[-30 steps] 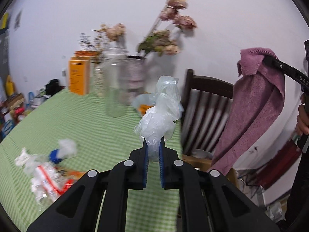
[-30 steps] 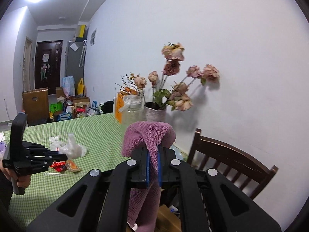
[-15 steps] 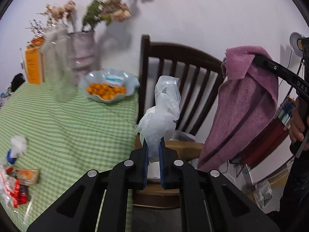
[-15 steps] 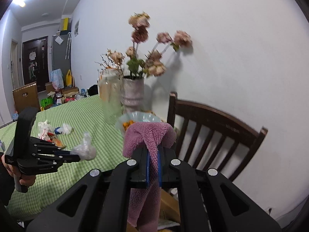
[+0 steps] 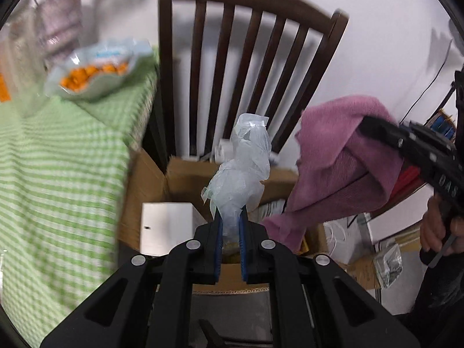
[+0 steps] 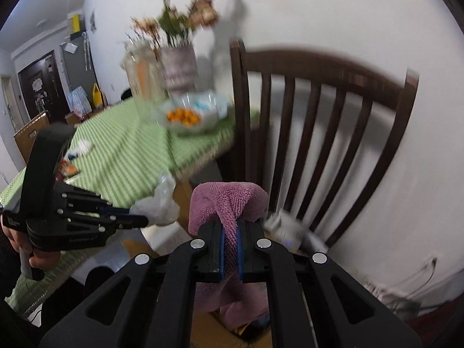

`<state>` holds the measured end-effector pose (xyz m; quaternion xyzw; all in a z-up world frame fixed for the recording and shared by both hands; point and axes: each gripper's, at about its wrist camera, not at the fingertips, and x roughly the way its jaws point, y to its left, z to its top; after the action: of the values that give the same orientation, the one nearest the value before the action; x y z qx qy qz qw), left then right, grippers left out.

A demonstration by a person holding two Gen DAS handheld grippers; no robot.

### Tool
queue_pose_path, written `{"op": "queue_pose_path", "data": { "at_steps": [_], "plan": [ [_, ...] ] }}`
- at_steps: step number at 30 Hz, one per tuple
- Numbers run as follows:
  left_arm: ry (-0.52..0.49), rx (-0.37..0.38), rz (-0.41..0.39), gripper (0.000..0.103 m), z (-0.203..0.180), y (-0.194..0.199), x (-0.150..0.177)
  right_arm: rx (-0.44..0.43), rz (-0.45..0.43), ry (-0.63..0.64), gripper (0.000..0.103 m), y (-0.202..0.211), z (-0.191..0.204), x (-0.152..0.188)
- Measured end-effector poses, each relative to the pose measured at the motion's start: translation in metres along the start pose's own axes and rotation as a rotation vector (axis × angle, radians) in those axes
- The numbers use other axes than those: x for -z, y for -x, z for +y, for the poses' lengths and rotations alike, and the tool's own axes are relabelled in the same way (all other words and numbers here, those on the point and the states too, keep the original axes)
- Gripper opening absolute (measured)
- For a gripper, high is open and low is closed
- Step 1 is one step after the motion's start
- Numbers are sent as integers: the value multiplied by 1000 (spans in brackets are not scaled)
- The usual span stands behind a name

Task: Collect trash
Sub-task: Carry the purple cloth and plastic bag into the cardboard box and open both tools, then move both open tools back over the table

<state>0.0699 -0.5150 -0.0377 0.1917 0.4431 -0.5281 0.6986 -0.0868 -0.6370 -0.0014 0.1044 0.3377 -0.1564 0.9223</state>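
Note:
My left gripper [image 5: 230,217] is shut on a crumpled clear plastic bag [image 5: 243,171], which stands up from its blue pads above an open cardboard box [image 5: 179,179] on the chair seat. In the right wrist view the same bag [image 6: 159,206] shows at the tip of the left gripper [image 6: 139,220]. My right gripper [image 6: 231,226] is shut on a purple towel [image 6: 229,200] that drapes over and below its fingers. That towel [image 5: 333,174] hangs to the right of the bag in the left wrist view, its lower end over the box.
A dark wooden chair [image 5: 246,66] stands against the white wall beside the green checked table [image 5: 58,168]. A bowl of orange fruit [image 5: 95,72], a vase of dried flowers [image 6: 177,66] and scattered wrappers [image 6: 69,168] sit on the table. More boxes and bags [image 5: 385,264] lie on the floor at right.
Both grippers have swung away from the table and dropped toward the chair, so the cardboard box has come into view under the bag. Each still holds its item.

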Motion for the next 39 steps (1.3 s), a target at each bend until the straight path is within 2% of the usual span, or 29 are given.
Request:
{"op": "queue_pose_path", "data": {
  "at_steps": [4, 6, 10, 12, 13, 14, 15, 16, 18, 21, 31, 39],
  "plan": [
    [9, 5, 93, 8, -2, -40, -5, -20, 104, -25, 6, -41, -11, 26],
    [25, 18, 172, 9, -1, -67, -8, 12, 138, -30, 7, -59, -17, 36],
    [22, -14, 263, 9, 0, -104, -12, 19, 242, -49, 7, -96, -27, 63],
    [43, -34, 315, 25, 2, -117, -13, 8, 283, -62, 9, -108, -30, 72],
    [64, -49, 343, 44, 5, -125, -13, 5, 294, -67, 13, -111, -32, 75],
    [75, -55, 351, 55, 7, -128, -14, 6, 316, -73, 28, -117, -33, 80],
    [85, -59, 350, 55, 9, -131, -15, 16, 329, -71, 47, -120, -34, 82],
    [91, -55, 345, 55, 10, -131, -16, 24, 331, -64, 51, -123, -33, 83],
    [95, -45, 349, 56, 11, -132, -21, 26, 322, -45, 52, -121, -33, 79],
    [78, -58, 340, 65, 8, -128, -25, 27, 299, -34, 56, -114, -34, 70],
    [32, -29, 274, 69, 9, -93, -31, 64, 228, -27, 58, -89, -27, 39],
    [41, -6, 191, 72, 22, -50, -26, 103, 221, 10, 58, -81, -2, 25]
  ]
}}
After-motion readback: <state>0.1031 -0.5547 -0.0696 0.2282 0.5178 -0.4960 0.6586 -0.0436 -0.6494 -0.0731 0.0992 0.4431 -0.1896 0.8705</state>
